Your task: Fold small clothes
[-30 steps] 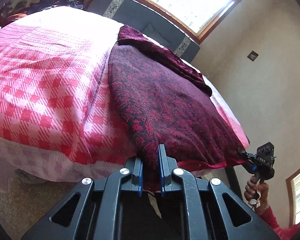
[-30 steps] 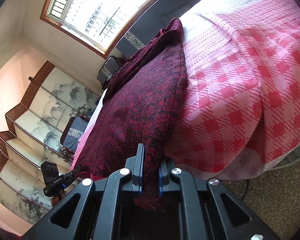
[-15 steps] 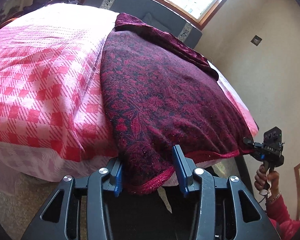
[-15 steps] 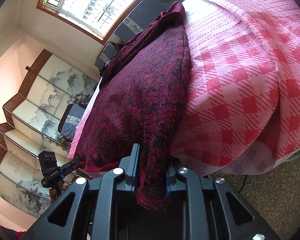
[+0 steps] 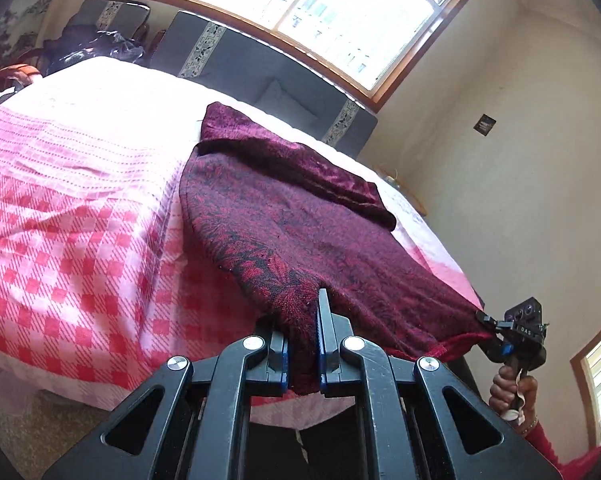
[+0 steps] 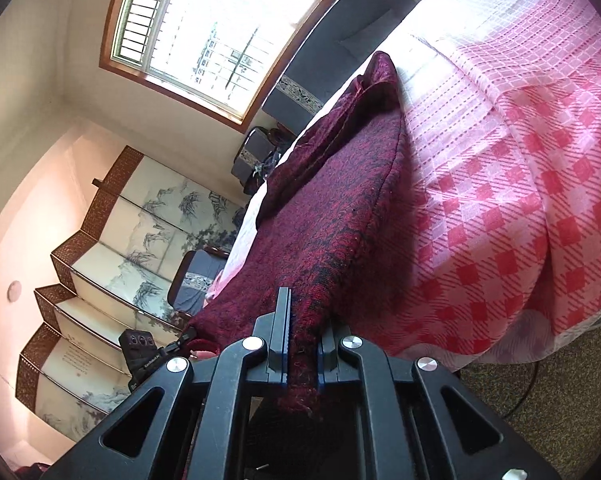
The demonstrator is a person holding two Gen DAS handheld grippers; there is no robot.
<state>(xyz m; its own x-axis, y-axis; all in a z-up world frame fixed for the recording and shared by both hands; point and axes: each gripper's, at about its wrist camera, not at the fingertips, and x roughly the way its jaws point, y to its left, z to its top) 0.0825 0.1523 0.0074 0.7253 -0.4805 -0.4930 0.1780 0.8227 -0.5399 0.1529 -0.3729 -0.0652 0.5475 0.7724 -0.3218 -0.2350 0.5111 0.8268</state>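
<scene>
Left gripper (image 5: 302,344): jaws clamped on the near hem of the dark red garment (image 5: 300,216), cloth pinched between the blue pads and bunched below them. Right gripper (image 6: 302,344): same, jaws clamped on the other near corner of that hem, a tuft of cloth hanging under the pads. In the left view the right gripper shows at the far right with a hand (image 5: 510,392) on its handle, and the hem runs taut between the two grips, off the near edge of the bed (image 5: 60,240).

Garment position: body lies flat on the bed, right half as seen from the left camera. Near hem lifted just past the near edge. The top end toward the headboard (image 5: 240,60) already looks doubled over, a darker plain band lying across the patterned part.

Progress, judged: early to middle. One fold at the far end seems done; the bottom-to-top fold looks just begun, corners held, not yet carried over. Left: bring hem up over the body, lay it down, probably fold once more, smooth.

Counts: one garment. Two grippers. One hand visible. One bed with checked pink cover. One headboard. Two windows in the left view. One folding screen (image 6: 100,272) in the right view.
</scene>
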